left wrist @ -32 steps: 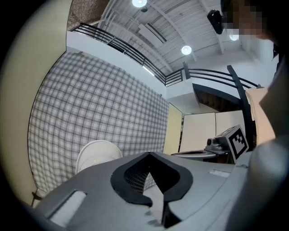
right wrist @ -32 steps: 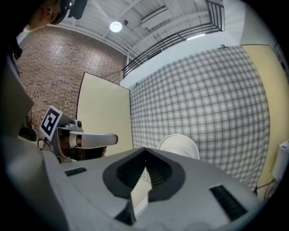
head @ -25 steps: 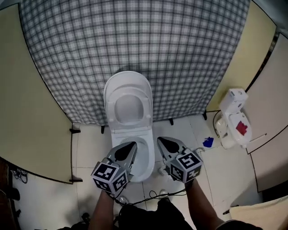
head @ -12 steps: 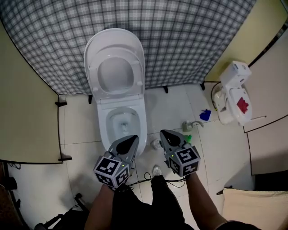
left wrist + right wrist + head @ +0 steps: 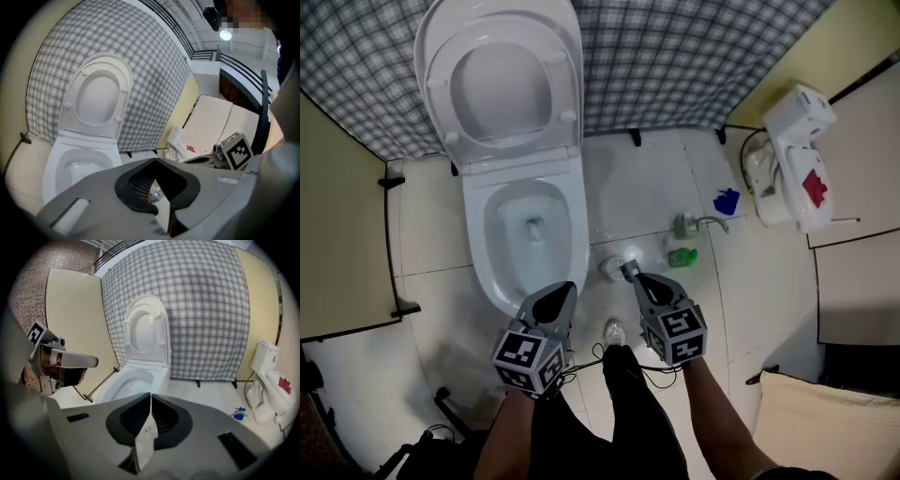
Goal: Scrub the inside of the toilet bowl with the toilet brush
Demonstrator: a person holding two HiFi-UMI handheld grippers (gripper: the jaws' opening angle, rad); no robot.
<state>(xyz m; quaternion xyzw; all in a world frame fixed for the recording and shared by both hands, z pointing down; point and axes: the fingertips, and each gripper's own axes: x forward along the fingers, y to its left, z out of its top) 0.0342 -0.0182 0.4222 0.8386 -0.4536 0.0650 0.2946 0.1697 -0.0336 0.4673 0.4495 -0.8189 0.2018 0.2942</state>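
- left gripper (image 5: 560,290) jaws together, empty, tip at front rim of toilet bowl (image 5: 577,225)
- right gripper (image 5: 628,269) jaws together, empty, over floor (image 5: 647,187) just right of bowl
- seat and lid (image 5: 502,80) up
- small white round item (image 5: 610,270) beside right tip, can't tell what it is

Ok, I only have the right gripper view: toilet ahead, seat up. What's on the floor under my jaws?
Observer: Head view shows a small round pale object beside the toilet base, just ahead of the tip of the right gripper; I can't tell what it is.
Operator: Anything else nearby?
Observer: A green bottle on the tiles to its right, apart from it.
Operator: And my other jaws?
Observer: The left gripper shows them together in its own view, nothing between.
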